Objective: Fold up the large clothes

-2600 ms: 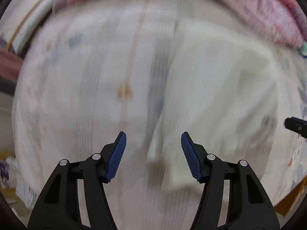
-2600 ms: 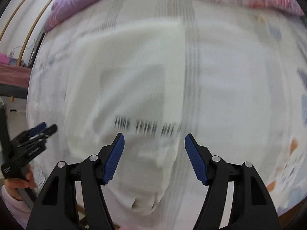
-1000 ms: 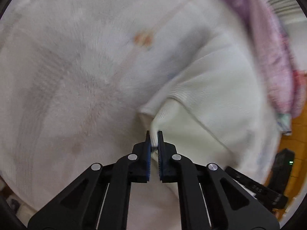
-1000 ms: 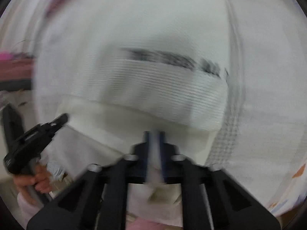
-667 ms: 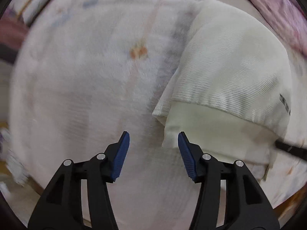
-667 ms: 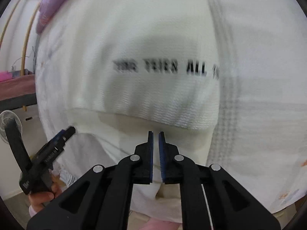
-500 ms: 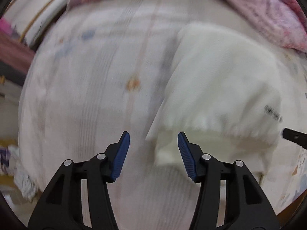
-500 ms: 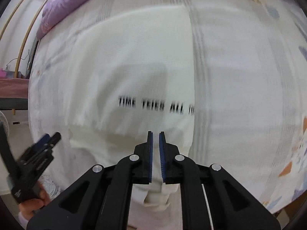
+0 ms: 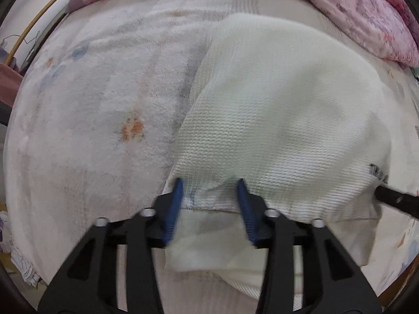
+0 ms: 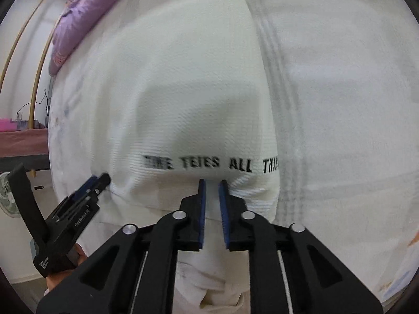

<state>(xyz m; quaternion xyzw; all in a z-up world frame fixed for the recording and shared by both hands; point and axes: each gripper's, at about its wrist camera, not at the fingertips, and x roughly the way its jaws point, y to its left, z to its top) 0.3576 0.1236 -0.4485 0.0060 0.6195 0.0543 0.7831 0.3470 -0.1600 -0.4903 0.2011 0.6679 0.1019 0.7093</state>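
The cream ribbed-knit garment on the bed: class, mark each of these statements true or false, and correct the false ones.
1. The cream ribbed-knit garment lies on a pale fleecy bedspread. True.
2. The garment carries red printed lettering. False: the lettering is black.
3. The left tool has its blue pads spread wide at the garment's near edge. True.
4. The right tool is opened wider than the left. False: its pads stand close together with only a narrow gap.
5. A purple quilt lies at the far side of the bed. True.
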